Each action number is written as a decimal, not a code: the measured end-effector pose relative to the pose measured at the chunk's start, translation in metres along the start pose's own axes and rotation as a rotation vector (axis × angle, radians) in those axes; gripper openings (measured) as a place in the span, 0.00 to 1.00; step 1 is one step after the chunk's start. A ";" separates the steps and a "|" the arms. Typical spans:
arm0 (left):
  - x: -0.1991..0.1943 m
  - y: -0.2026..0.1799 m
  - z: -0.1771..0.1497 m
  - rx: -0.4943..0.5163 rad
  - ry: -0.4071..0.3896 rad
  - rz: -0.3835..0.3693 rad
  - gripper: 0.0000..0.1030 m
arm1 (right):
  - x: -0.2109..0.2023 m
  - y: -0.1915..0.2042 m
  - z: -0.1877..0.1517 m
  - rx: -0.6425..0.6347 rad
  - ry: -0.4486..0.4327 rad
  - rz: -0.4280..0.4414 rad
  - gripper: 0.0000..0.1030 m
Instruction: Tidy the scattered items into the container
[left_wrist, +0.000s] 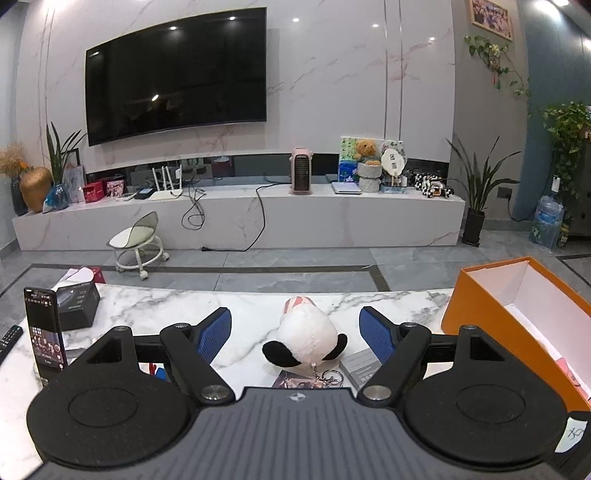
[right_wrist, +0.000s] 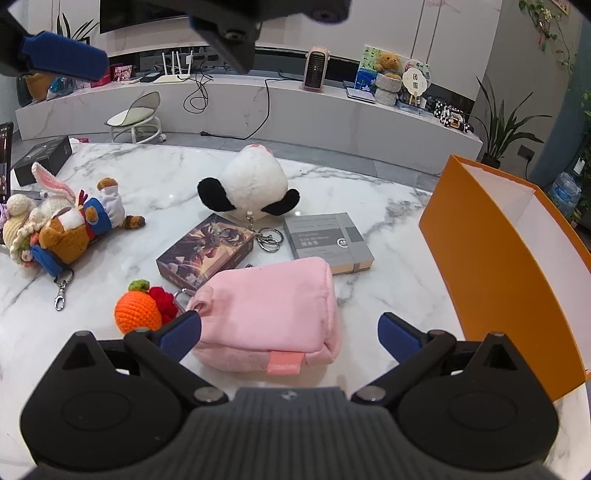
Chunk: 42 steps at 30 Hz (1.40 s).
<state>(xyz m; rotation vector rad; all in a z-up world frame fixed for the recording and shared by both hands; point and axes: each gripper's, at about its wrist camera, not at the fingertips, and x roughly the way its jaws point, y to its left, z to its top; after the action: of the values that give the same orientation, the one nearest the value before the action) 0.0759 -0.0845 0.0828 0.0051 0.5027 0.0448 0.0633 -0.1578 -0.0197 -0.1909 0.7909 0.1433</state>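
Observation:
On the marble table, my right gripper (right_wrist: 290, 334) is open around a pink fabric pouch (right_wrist: 269, 310); its left pad is at the pouch's edge and its right pad stands clear. Beyond the pouch lie a crochet orange (right_wrist: 136, 314), a picture box (right_wrist: 207, 251), a grey boxed notebook (right_wrist: 325, 240), a panda plush keychain (right_wrist: 247, 184) and a heap of plush toys (right_wrist: 62, 225). The open orange box (right_wrist: 509, 266) stands at the right. My left gripper (left_wrist: 295, 332) hovers open with the panda plush (left_wrist: 306, 336) framed between its fingers, not touching it. One of its fingers (right_wrist: 62, 55) shows top left in the right wrist view.
A phone on a stand (left_wrist: 46, 328), a black carton (left_wrist: 77, 302) and a remote (left_wrist: 9, 339) sit at the table's left end. Past the far edge are floor, a small wheeled stool (left_wrist: 138, 243) and the TV bench (left_wrist: 240, 218).

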 end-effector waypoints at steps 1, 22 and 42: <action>0.001 0.000 0.000 -0.004 0.003 -0.002 0.87 | 0.000 0.000 0.000 0.001 0.001 0.002 0.99; 0.002 0.011 -0.001 -0.044 0.030 -0.029 0.87 | 0.001 0.001 0.000 -0.010 0.003 0.014 0.99; 0.001 0.022 0.001 -0.057 0.032 -0.017 0.87 | 0.002 -0.005 0.002 0.004 0.008 0.006 0.99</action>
<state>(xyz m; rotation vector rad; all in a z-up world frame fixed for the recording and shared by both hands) 0.0769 -0.0625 0.0837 -0.0553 0.5335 0.0424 0.0674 -0.1623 -0.0194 -0.1853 0.7995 0.1464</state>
